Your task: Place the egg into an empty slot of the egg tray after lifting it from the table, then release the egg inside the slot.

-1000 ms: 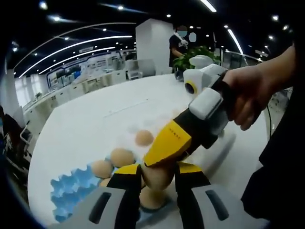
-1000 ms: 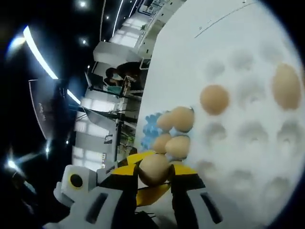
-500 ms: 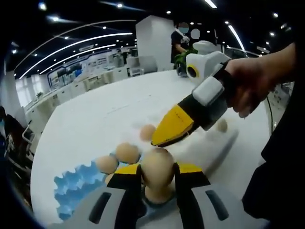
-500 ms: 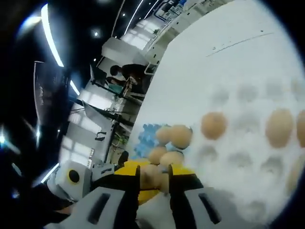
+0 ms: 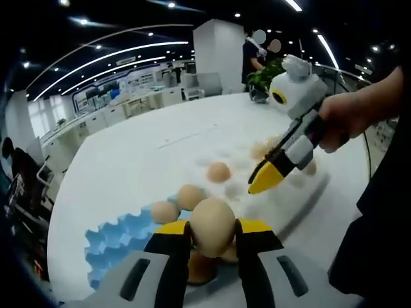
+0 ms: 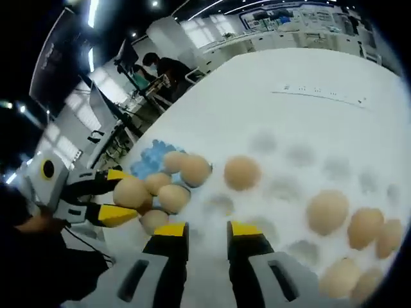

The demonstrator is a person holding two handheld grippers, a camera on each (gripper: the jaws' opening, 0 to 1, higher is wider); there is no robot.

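**Left hand-held gripper grips an egg above the trays**

In the left gripper view, a blue egg tray (image 5: 119, 237) lies at lower left on the white tabletop (image 5: 128, 160). The left hand-held gripper (image 5: 212, 234) grasps a tan egg (image 5: 212, 224) between its yellow-tipped jaws, above other eggs. To the right, a white egg tray (image 5: 282, 192) holds eggs.

In the right gripper view, the right hand-held gripper (image 6: 205, 234) has its jaws parted, holding nothing, over the white tray.
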